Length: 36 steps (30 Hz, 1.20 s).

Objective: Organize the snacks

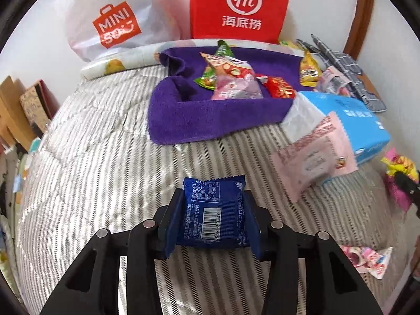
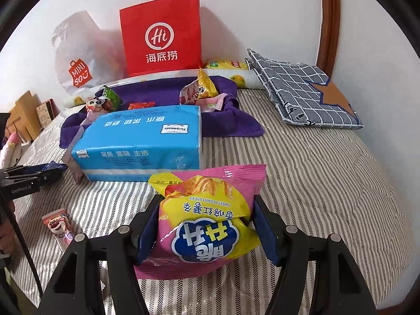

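My left gripper (image 1: 214, 199) is shut on a small dark blue snack packet (image 1: 214, 218) with a barcode, held just above the striped bed cover. My right gripper (image 2: 207, 204) is shut on a pink and yellow bag of sweet potato sticks (image 2: 207, 225). Ahead lies a purple towel (image 1: 210, 123) folded like a tray, with several snack packets (image 1: 236, 81) piled on it. In the right wrist view the same purple towel (image 2: 231, 126) sits behind a blue tissue pack (image 2: 141, 141). The left gripper (image 2: 50, 170) shows at that view's left edge.
A red paper bag (image 1: 241, 5) and a white plastic bag (image 1: 113, 23) stand against the wall. A pink packet (image 1: 315, 157) leans on the blue tissue pack (image 1: 362, 123). A pink candy packet (image 2: 59, 225) lies on the cover; a checked cloth (image 2: 302, 92) lies at the far right.
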Motion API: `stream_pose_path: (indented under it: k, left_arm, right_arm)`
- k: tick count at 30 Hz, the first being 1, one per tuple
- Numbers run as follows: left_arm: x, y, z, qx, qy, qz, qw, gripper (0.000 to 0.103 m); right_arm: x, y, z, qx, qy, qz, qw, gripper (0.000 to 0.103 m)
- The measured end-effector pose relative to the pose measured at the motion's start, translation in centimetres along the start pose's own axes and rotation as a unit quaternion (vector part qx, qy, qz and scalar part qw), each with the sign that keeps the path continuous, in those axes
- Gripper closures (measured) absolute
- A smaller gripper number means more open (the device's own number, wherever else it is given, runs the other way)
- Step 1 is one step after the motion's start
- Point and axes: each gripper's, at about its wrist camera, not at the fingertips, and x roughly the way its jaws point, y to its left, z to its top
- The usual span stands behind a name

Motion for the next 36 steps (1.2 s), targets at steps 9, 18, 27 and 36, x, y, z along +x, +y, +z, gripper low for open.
stream_pose_path:
  k: [9, 18, 27, 36]
  left_arm:
    - [-2.6, -1.5, 0.2, 0.000, -0.006, -0.054, 0.9985, 0.060]
    - [-5.4, -4.9, 2.0, 0.019, -0.045, -0.100, 0.9938, 0.060]
    - [-5.7, -6.8, 5.6, 0.011, -0.069, -0.132, 0.9888, 0.060]
    - [-5.3, -7.1, 10.8, 0.005, -0.117, -0.100, 0.9881, 0.060]
  right_arm:
    - [-2.1, -0.4, 0.3, 0.004, -0.017, 0.014, 1.000, 0.039]
    - [-3.6, -0.4, 2.9, -0.006, -0.054, 0.006, 0.999, 0.039]
    - [-4.0, -0.2, 8.1, -0.008, -0.106, 0.005, 0.994, 0.039]
    - [-1.8, 0.7, 13.8, -0.014, -0.125, 0.020, 0.992, 0.039]
